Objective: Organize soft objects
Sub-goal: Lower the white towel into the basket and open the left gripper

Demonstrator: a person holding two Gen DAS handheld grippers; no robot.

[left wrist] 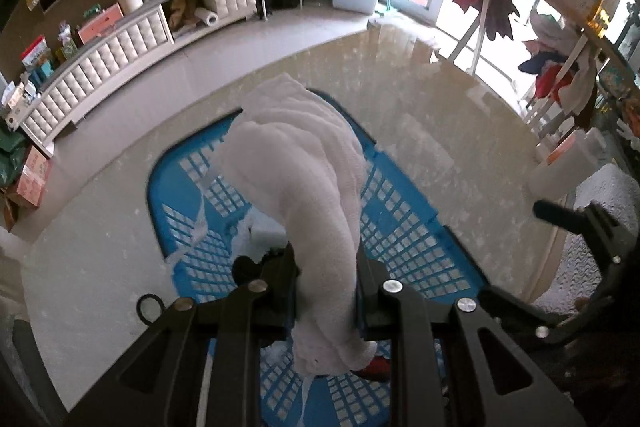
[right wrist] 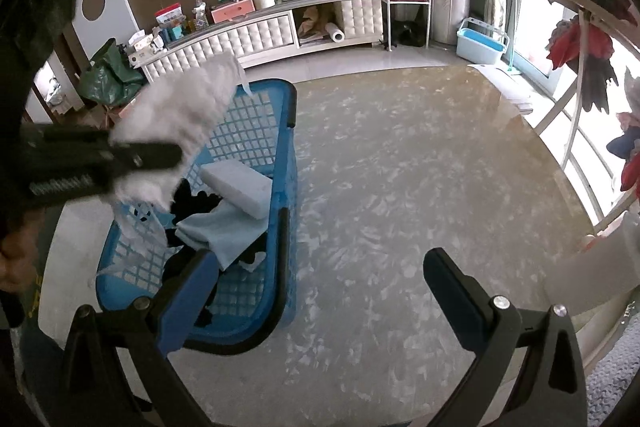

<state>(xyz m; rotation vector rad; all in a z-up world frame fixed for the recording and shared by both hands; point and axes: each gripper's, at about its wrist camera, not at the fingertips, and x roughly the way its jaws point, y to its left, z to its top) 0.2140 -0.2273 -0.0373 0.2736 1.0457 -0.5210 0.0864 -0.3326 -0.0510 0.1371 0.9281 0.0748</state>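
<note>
My left gripper is shut on a white fluffy towel and holds it over a blue plastic basket on the marble table. In the right wrist view the left gripper shows at the left with the towel above the basket. Inside the basket lie a white sponge block, a light blue cloth and a black cloth. My right gripper is open and empty, low over the table just right of the basket.
The marble table stretches to the right of the basket. A white towel-covered object and a white bottle stand at the table's right edge. A clothes rack stands at the right, a white cabinet behind.
</note>
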